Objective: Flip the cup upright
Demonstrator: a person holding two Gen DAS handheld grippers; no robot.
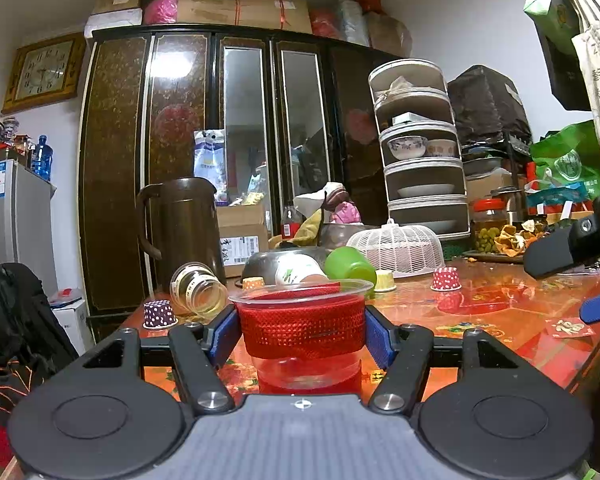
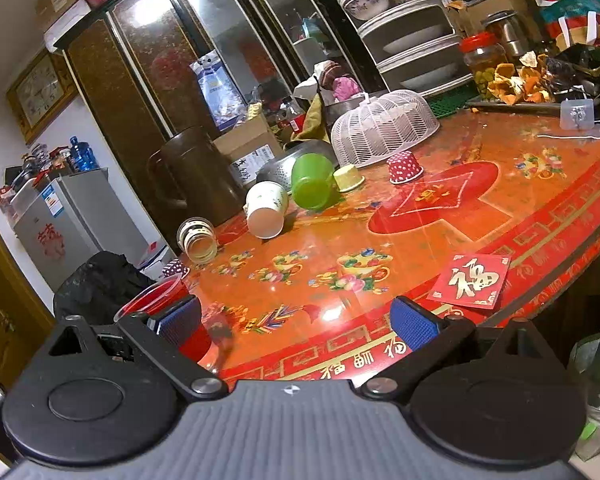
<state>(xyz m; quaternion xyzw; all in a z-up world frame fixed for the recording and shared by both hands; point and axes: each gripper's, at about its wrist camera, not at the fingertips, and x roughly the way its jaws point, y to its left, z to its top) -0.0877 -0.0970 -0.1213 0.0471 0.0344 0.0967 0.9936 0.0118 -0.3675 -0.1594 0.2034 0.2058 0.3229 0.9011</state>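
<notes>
Left gripper [image 1: 302, 334] clamped on the clear plastic cup with red textured sleeve [image 1: 302, 326], blue pads pressing both sides, cup upright w/ rim up, over the near edge of the orange-red patterned table [image 2: 420, 240]. Right gripper [image 2: 296, 322] spread wide, nothing between its fingers, hovering above the table. Same cup at its 9 o'clock. At 12 o'clock, green plastic cup [image 2: 312, 182] and white paper cup [image 2: 266, 210] lie tipped.

Cups [image 2: 311, 181] and a red card [image 2: 470, 280] lie on the orange table [image 2: 440, 248].
</notes>
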